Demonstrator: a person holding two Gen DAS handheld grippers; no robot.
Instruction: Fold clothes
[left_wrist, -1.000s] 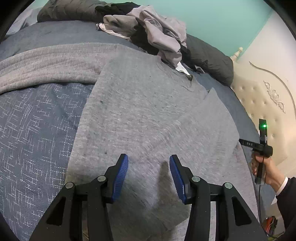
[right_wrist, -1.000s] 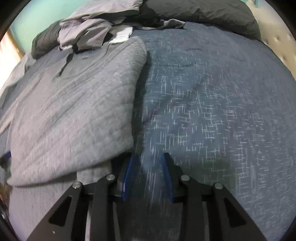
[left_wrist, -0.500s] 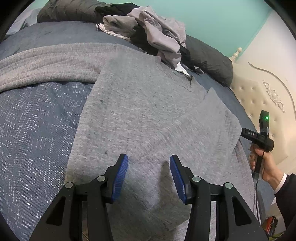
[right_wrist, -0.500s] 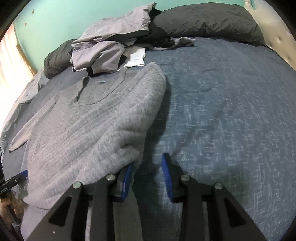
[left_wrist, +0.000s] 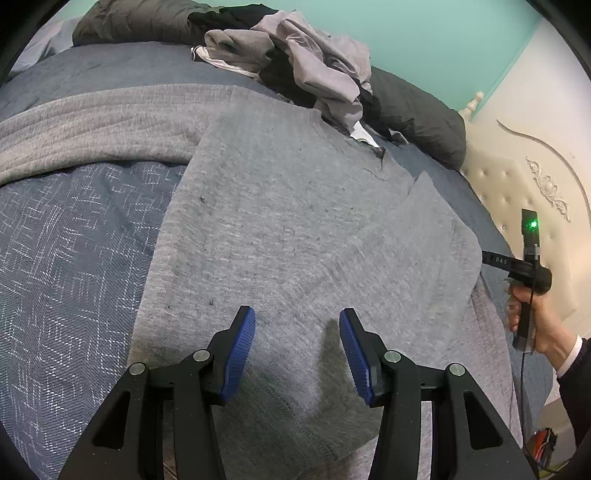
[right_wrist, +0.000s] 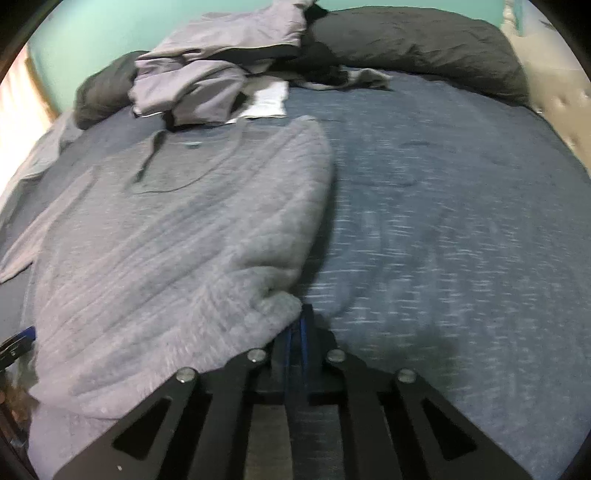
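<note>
A grey knit sweater (left_wrist: 295, 221) lies flat on the blue bedspread (left_wrist: 74, 258), neck toward the clothes pile. One sleeve (left_wrist: 92, 129) stretches out to the left; the other side is folded over the body. My left gripper (left_wrist: 297, 317) hovers open over the sweater's lower body with nothing between its blue pads. In the right wrist view, my right gripper (right_wrist: 297, 314) has its jaws together, pinching the bunched edge of the folded part of the sweater (right_wrist: 166, 240). The left wrist view shows that gripper (left_wrist: 489, 257) at the sweater's right edge, held by a hand (left_wrist: 532, 317).
A pile of loose grey and black clothes (left_wrist: 314, 66) sits at the head of the bed beside dark pillows (right_wrist: 417, 48). A cream tufted headboard (left_wrist: 524, 192) stands at the right. Bare bedspread (right_wrist: 461, 221) stretches right of the sweater.
The right gripper has shut on the folded sweater's edge, and the fabric now bunches up at its tips. It has shifted slightly along that edge. The left gripper has stayed still and open.
</note>
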